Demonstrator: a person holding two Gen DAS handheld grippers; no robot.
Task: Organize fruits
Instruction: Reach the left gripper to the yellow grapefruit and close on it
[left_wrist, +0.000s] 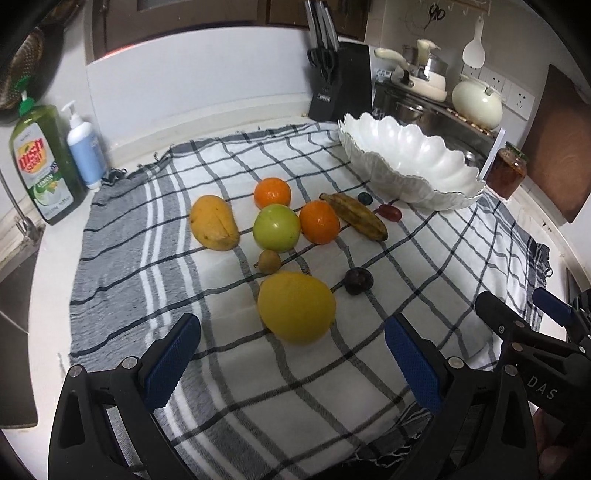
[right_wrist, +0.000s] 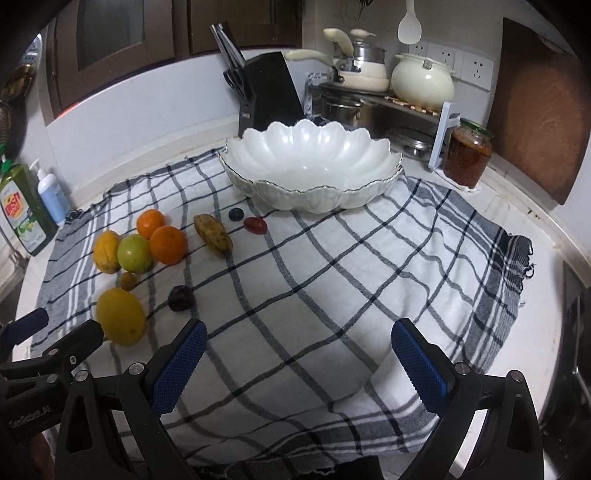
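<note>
Both empty: left gripper (left_wrist: 291, 354) and right gripper (right_wrist: 299, 356) spread wide. Risk: round lemon (left_wrist: 296, 307) rolls off loose checked cloth (left_wrist: 258, 387); scalloped bowl (right_wrist: 310, 173) gets knocked.

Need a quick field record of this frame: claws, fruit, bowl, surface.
left claw: open, holds nothing, just short of the big yellow fruit
right claw: open, holds nothing, over bare cloth
bowl: white, scalloped, upright, nothing in it
fruit on cloth: mango, green apple, two oranges, banana, dark plum, a few small ones
fruit in bowl: none
surface: checked cloth on the counter
</note>
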